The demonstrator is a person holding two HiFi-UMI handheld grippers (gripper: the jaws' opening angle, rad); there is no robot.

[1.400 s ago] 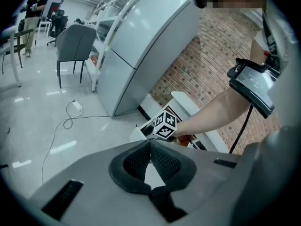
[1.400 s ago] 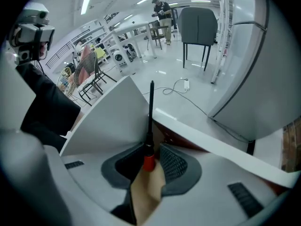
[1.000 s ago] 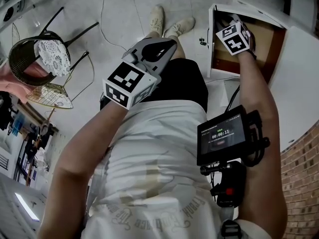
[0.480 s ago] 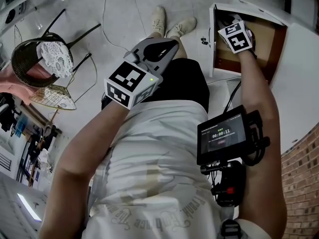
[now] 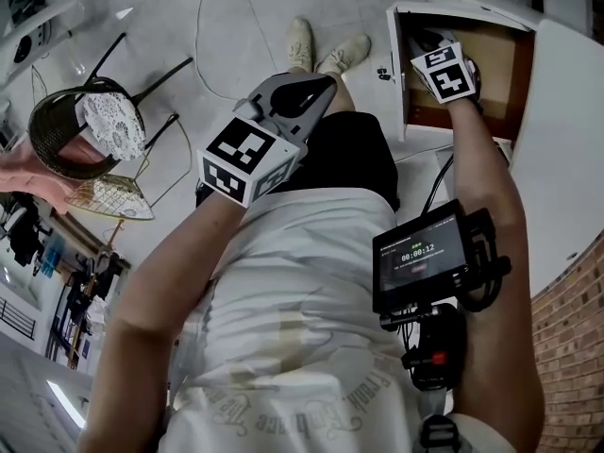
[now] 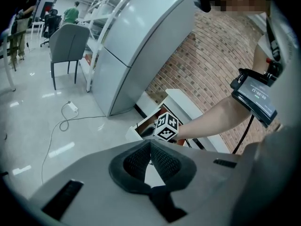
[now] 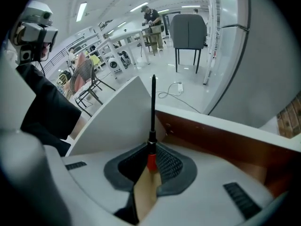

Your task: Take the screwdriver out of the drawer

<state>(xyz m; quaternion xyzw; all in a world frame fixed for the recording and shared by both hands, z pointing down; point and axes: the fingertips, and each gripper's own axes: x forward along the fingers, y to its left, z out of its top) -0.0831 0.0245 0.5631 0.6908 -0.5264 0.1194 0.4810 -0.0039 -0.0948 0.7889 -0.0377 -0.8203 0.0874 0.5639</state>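
Up at 1 o'clock in the head view, the white drawer (image 5: 500, 59) stands open, its inside a smooth brown board. The right tool (image 7: 151, 146) reaches into it, and only its marker cube shows there. The right gripper view shows what the head view does not: the dark ribbed pads (image 7: 165, 163) are clamped on the screwdriver (image 7: 153, 119), a thin black round shaft with a red collar. The shaft points to 12 o'clock, above the drawer's brown wall.

The left tool (image 5: 316, 88), grey and smooth with its own checkered cube, hangs over the person's lap near the middle of the head view. In the left gripper view its pads meet at the tips with nothing between them. That view also catches the right tool's cube at the drawer, with a brick wall behind it.

Compared with half a second ago, the right tool stays in the drawer at much the same spot, and the wrist screen (image 5: 420, 258) now reads 12, not 11.
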